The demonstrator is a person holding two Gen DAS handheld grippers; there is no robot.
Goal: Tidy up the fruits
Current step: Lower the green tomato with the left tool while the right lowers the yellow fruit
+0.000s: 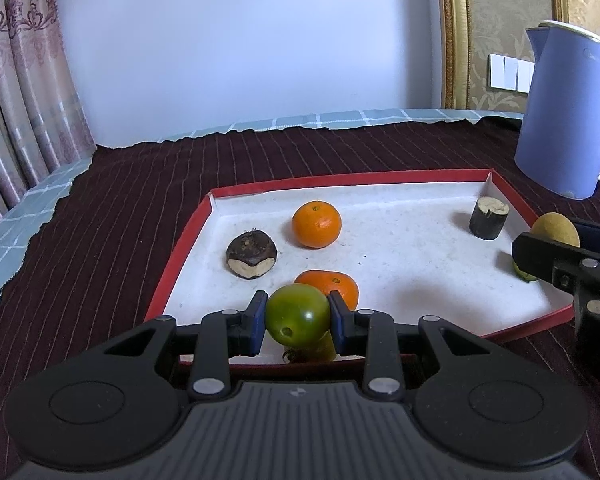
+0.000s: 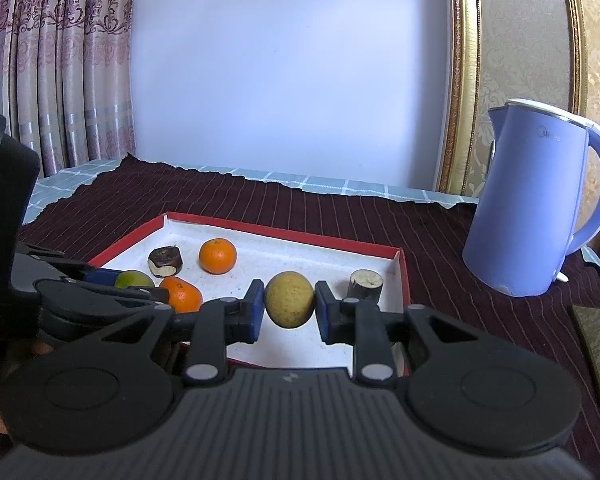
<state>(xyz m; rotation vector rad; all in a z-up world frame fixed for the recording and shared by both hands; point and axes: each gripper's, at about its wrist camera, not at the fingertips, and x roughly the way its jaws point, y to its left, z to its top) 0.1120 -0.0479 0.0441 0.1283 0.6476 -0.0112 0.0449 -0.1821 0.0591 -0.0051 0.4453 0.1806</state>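
Over the tray point(image 1: 188, 236): both grippers are hovering.
Left gripper point(image 1: 297, 316): is clamping the green fruit point(image 1: 297, 314) at the near edge.
Right gripper point(image 2: 289, 306): is clamping the yellow fruit point(image 2: 289, 299) near the right side.

Showing soft, even daylight in both views, bright on the pale wall point(image 1: 240, 48) and dimmer over the dark striped cloth point(image 1: 112, 216). Casting only faint, diffuse shadows under the mandarins point(image 1: 317, 224) on the white floor of the red-rimmed tray point(image 1: 380, 178). Glinting with one small highlight on the green tomato point(image 1: 298, 315). Bending the gold frame point(image 2: 460, 80) and curtains point(image 2: 56, 60) strongly at the fisheye edges, darkening the corners. Staying sharp mid-frame, softening slightly on the nearest gripper housing.
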